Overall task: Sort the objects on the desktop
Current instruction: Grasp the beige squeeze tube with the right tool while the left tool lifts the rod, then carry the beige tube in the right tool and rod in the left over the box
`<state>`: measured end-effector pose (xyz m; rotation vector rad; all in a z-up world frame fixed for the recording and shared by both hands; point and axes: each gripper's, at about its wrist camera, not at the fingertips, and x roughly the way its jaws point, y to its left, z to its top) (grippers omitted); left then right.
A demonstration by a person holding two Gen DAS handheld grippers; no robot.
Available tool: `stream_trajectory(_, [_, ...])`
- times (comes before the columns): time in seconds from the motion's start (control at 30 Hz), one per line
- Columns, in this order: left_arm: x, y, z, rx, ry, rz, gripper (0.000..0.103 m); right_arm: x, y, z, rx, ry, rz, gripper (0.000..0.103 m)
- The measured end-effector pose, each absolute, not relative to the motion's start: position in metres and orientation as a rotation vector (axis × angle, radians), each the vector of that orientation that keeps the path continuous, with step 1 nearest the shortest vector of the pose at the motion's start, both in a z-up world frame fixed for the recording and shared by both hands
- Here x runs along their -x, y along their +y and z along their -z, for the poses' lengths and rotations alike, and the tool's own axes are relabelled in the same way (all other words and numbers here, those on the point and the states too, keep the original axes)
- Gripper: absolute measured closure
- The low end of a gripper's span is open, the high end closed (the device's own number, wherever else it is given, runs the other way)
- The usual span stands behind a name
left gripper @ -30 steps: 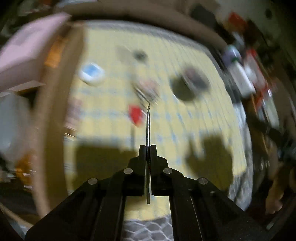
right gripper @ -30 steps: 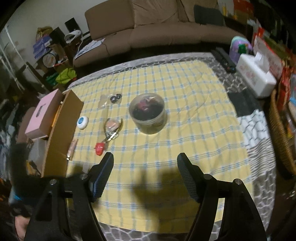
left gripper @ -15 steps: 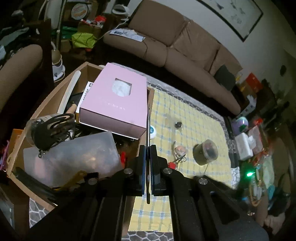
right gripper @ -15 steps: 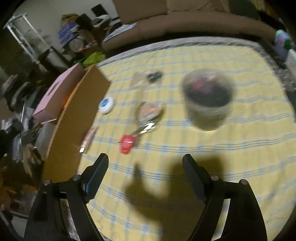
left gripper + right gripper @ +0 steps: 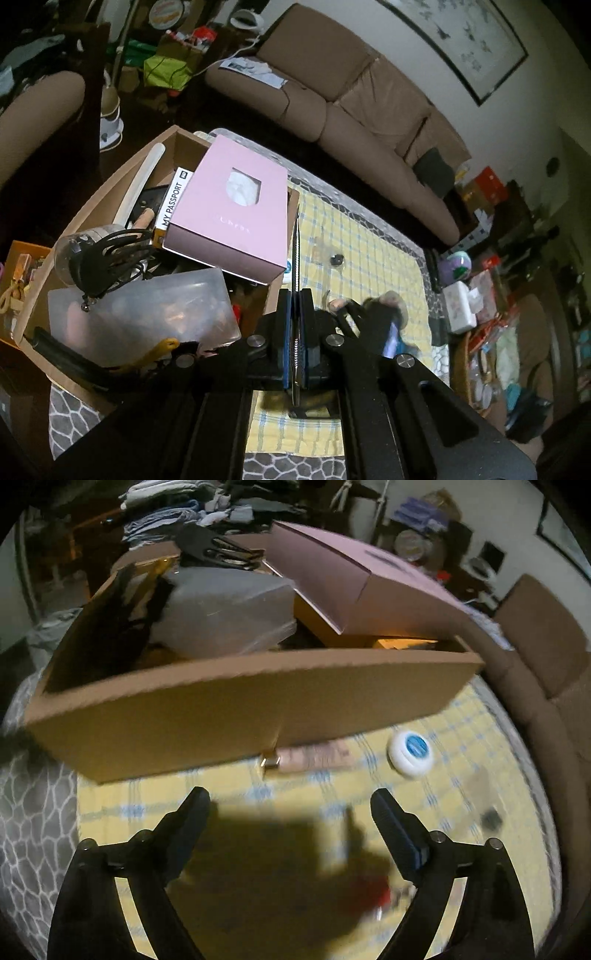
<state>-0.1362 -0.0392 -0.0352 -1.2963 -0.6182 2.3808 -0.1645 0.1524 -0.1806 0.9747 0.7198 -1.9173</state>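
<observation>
My left gripper [image 5: 295, 295] is shut on a thin metal tool [image 5: 296, 236] that sticks straight out past its tips. It hovers by the near corner of the cardboard box [image 5: 110, 199], beside the pink box [image 5: 229, 206] lying on top. My right gripper [image 5: 290, 797] is low over the yellow checked cloth [image 5: 240, 805], its jaws opening with nothing between them. Just ahead of it, against the box wall [image 5: 221, 709], lies a pinkish tube [image 5: 310, 757]. To its right are a white round tin with a blue label [image 5: 410, 751] and a blurred red item [image 5: 369, 893].
The box holds a translucent plastic container [image 5: 147, 317], a black hair claw [image 5: 99, 262] and a "My Passport" carton [image 5: 171, 203]. A small dark item [image 5: 489, 818] lies on the cloth. A brown sofa [image 5: 351, 103] stands behind the table, and clutter [image 5: 480, 302] lines its right side.
The left gripper rose and swung from over the cloth to the box, still gripping the metal tool. The right gripper dropped and swung left toward the box wall, rolling, its jaws spreading wider.
</observation>
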Motion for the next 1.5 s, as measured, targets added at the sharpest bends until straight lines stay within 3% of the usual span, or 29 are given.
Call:
stream_trajectory(0.13, [0.135,-0.041,0.032,1.283,-0.634,-2.393,0.099,0.189,0.141,0.187,-0.963,0.763,1.887,0.010])
stream_trajectory(0.17, [0.134,-0.041,0.032,1.291,-0.625,-2.398,0.099,0.191,0.136,0.195,-0.956,0.833,1.871,0.003])
stream_trajectory(0.2, [0.134,-0.040,0.033,1.301,-0.619,-2.403,0.099,0.192,0.133,0.202,-0.971,0.855,1.853,0.003])
stream_trajectory(0.33, [0.134,-0.041,0.036,1.316,-0.642,-2.400,0.099,0.208,0.145,0.216,-1.092,0.673,1.831,0.000])
stream_trajectory(0.4, [0.134,-0.042,0.036,1.318,-0.647,-2.407,0.099,0.197,0.152,0.213,-1.031,0.656,1.856,0.011])
stream_trajectory(0.43, [0.134,-0.044,0.036,1.317,-0.650,-2.412,0.099,0.188,0.155,0.211,-0.992,0.656,1.850,0.026])
stream_trajectory(0.53, [0.133,-0.053,0.033,1.282,-0.684,-2.445,0.099,0.157,0.156,0.210,-0.971,0.677,1.799,0.025])
stream_trajectory(0.73, [0.130,-0.094,0.023,1.231,-0.721,-2.617,0.099,0.094,0.140,0.196,-0.860,0.935,1.726,0.026])
stream_trajectory(0.83, [0.131,-0.113,0.025,1.227,-0.774,-2.642,0.099,0.085,0.147,0.185,-0.846,0.932,1.775,0.026])
stream_trajectory(1.0, [0.133,-0.122,0.027,1.229,-0.766,-2.687,0.099,0.106,0.176,0.145,-1.005,0.906,1.916,0.026])
stream_trajectory(1.13, [0.133,-0.115,0.025,1.215,-0.719,-2.712,0.099,0.096,0.198,0.074,-0.839,0.796,2.099,0.026])
stream_trajectory(1.27, [0.132,-0.114,0.025,1.190,-0.757,-2.663,0.099,0.097,0.191,0.018,-0.679,0.817,2.295,0.026])
stream_trajectory(1.33, [0.133,-0.115,0.027,1.183,-0.781,-2.659,0.099,0.094,0.177,-0.003,-0.629,0.827,2.379,0.026])
stream_trajectory(1.5, [0.132,-0.110,0.023,1.173,-0.643,-2.803,0.099,0.102,0.141,-0.009,-0.542,0.886,2.524,0.026])
